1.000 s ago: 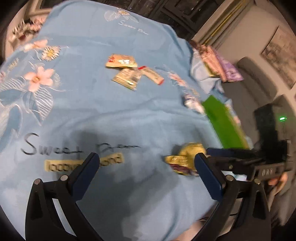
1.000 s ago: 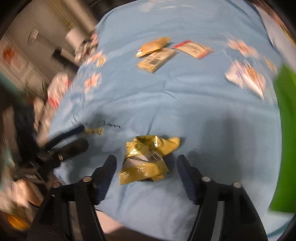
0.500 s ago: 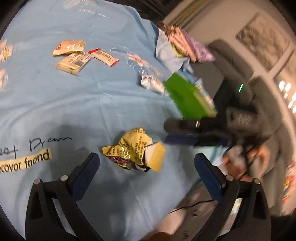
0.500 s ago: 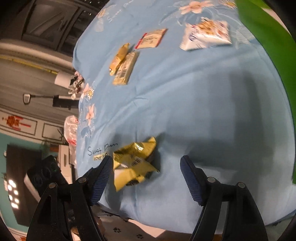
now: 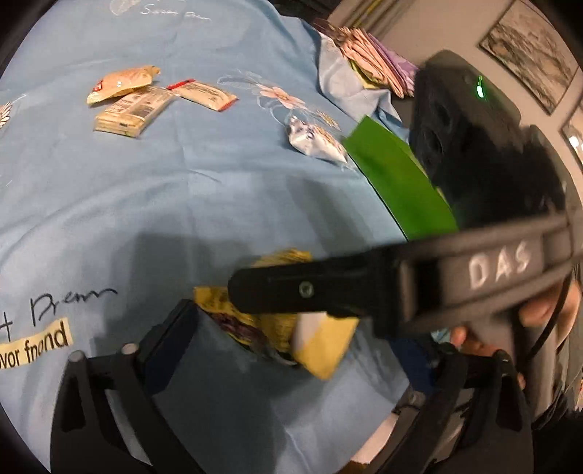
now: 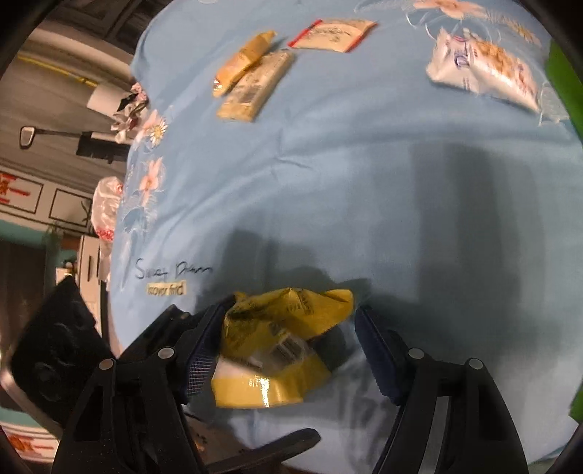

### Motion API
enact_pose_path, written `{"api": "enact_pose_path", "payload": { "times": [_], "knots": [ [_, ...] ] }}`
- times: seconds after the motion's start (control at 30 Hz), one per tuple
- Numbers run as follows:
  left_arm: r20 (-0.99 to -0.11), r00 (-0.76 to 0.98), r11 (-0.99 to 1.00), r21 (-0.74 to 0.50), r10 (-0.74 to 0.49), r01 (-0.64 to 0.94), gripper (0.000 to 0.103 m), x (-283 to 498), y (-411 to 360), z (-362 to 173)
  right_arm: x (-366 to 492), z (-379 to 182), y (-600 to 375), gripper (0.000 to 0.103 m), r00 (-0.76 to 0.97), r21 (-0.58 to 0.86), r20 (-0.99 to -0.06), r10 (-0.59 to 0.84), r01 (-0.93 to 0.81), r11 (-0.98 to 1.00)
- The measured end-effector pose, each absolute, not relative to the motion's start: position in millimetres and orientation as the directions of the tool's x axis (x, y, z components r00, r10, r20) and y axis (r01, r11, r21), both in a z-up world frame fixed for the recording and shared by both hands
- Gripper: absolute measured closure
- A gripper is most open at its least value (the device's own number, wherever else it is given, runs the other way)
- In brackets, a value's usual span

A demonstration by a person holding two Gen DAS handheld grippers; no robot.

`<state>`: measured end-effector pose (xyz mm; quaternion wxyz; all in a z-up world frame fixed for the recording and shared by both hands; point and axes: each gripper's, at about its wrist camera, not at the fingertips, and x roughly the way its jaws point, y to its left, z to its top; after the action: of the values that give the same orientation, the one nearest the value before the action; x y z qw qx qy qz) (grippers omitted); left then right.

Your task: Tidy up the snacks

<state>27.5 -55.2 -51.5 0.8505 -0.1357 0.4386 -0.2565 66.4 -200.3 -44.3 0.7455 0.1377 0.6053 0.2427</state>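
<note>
**Both grippers converge on yellow packet at near edge of bed cover**

The crumpled yellow snack packet (image 6: 280, 339) lies on the light blue cover (image 6: 346, 189), close to its near edge and just right of the printed script and yellow label (image 5: 34, 346).

Right gripper (image 6: 288, 350): the jaws stand partly apart with the packet between them. The left pad (image 6: 200, 353) sits against the packet's side; the right pad (image 6: 375, 353) is clear of it, with bare cover showing in the gap. The jaws have just been closing a little. The packet is not clamped.

Left gripper (image 5: 306, 350): the jaws are fairly wide and have just been narrowing, with the same packet between them. One blue pad (image 5: 171, 342) is just beside the packet's left end. The other pad is largely hidden behind the right gripper's black finger, which crosses the left wrist view over the packet; contact on that side cannot be confirmed. A hand (image 5: 539, 321) grips the right gripper's handle at the right edge of that view.

Other items on the cover: a tan bar wrapper (image 6: 255, 87), an orange packet (image 6: 244, 62) and a red-ended sachet (image 6: 333, 34) grouped toward the far side; a white-and-blue pouch (image 6: 481, 71) near the right side, next to a green box (image 5: 397, 182). Pink and purple packets (image 5: 375, 69) lie piled at the far right corner.
</note>
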Motion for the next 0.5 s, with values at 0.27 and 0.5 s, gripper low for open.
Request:
{"api": "enact_pose_path", "payload": {
  "times": [0.27, 0.5],
  "knots": [
    [-0.688, 0.512, 0.855, -0.366, -0.514, 0.367, 0.028, 26.2, -65.7, -44.0, 62.3, -36.1, -205.6, 0.042, 0.247, 0.491, -0.81, 0.532, -0.21, 0.845],
    [-0.64, 0.525, 0.824, -0.37, -0.561, 0.43, 0.028, 19.1, -73.3, -20.9, 51.9, -14.5, -218.4, 0.042, 0.284, 0.519, -0.779, 0.559, -0.207, 0.829]
  ]
}}
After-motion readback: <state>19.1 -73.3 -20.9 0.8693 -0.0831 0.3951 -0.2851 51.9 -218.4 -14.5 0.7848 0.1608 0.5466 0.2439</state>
